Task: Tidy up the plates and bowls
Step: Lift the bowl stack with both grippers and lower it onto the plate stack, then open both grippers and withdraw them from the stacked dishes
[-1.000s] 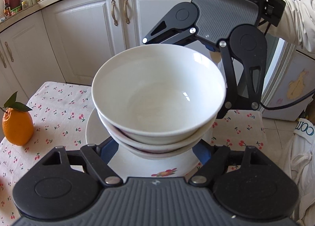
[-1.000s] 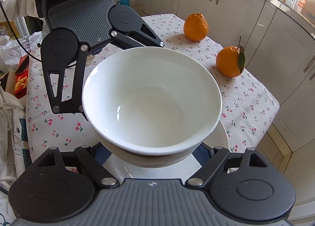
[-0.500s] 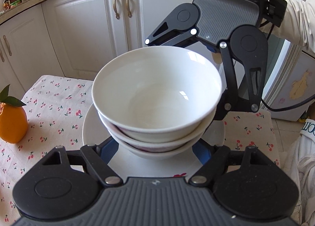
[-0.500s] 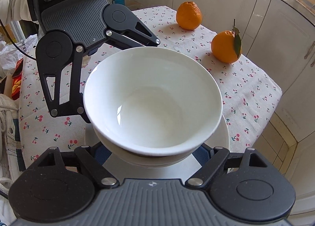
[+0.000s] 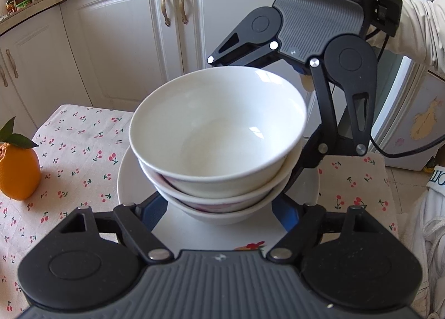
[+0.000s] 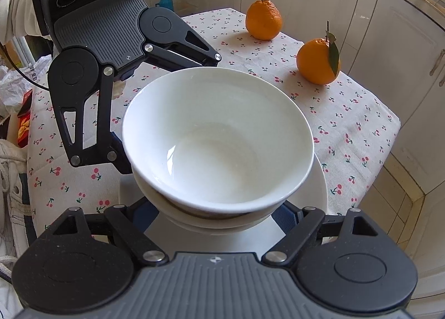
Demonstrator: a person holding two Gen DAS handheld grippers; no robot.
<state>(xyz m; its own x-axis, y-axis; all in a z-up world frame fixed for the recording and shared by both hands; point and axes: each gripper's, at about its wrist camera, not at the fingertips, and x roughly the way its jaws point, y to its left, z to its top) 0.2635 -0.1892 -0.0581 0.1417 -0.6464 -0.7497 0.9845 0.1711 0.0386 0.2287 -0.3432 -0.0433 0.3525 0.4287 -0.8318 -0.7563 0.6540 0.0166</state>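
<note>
While three nested white bowls [image 5: 217, 135] sit on a plate [image 5: 126, 180], both grippers' jaws, just widening, flank the stack unclenched.

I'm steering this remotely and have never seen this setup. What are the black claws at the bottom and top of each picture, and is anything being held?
Each picture comes from a camera on one hand-held two-finger gripper, looking along its fingers. The claw at the bottom is that camera's own gripper; the other one faces it across the stack. In the left view, the left gripper flanks the stack of white bowls on a plate. The right gripper does likewise. Both jaws have just been opening; whether the pads still press is unclear. Two oranges sit on the cherry-print tablecloth.
</note>
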